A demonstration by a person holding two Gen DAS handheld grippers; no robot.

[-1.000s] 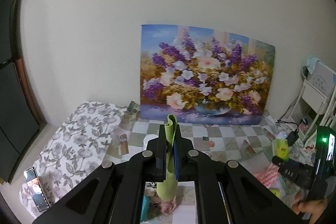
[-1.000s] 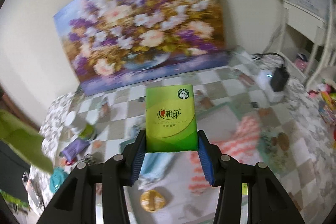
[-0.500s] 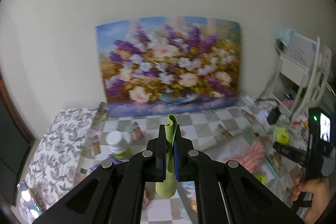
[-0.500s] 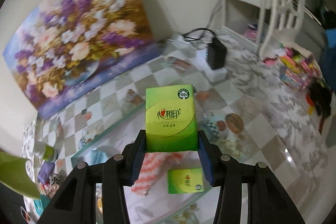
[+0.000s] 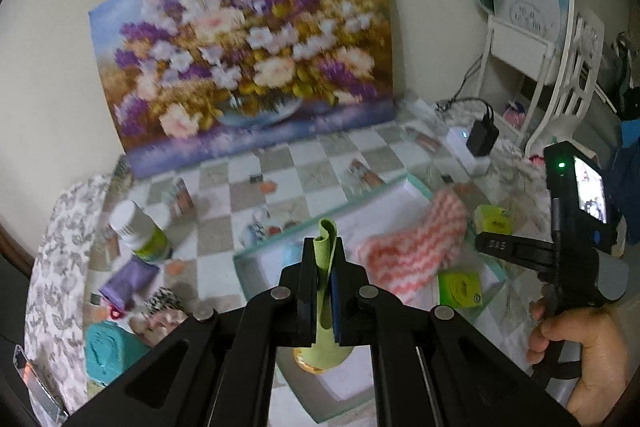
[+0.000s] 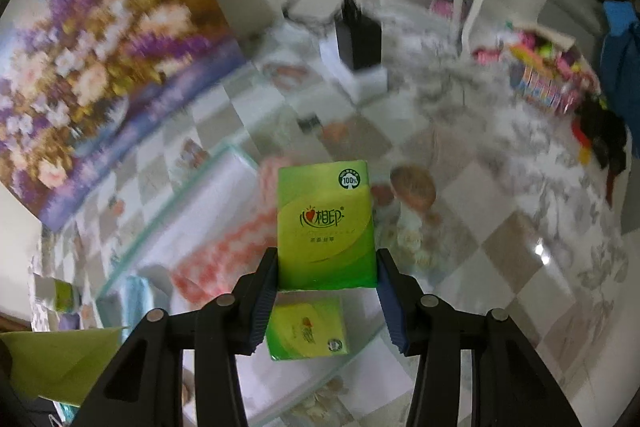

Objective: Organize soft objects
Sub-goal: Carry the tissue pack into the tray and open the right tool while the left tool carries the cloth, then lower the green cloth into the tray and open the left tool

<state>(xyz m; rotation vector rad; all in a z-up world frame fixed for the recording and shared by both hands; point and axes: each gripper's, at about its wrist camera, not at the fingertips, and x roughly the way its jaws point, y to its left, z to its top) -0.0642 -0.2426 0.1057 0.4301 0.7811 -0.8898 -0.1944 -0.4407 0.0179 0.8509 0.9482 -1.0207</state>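
Plainly, both jaws are loaded: the left gripper [image 5: 323, 269] is clenched on a thin green cloth [image 5: 325, 287], pinched flat between the pads so that its rolled top edge stands above them and the rest hangs limp below, which is how a floppy sheet has to be carried. The right gripper [image 6: 326, 301] grasps a green tissue pack [image 6: 326, 223] by its two long sides, the printed face toward the camera; the pads bear on the pack's edges where it is firmest. Both point down toward a shallow white tray [image 5: 394, 193] with a pale teal rim that lies on the checked counter [image 5: 224, 227]. Inside the tray already lie a pink-and-white knitted cloth [image 5: 412, 247] and a second tissue pack [image 6: 306, 327], so the tray seems to be the collecting place and the two held items are likely being brought to it. Left of the tray, on the counter, remain a white bottle [image 5: 138, 229], a purple pouch [image 5: 128, 279] and a teal item [image 5: 110, 351]. The person's hand [image 5: 580, 351] holds the right tool's grip.
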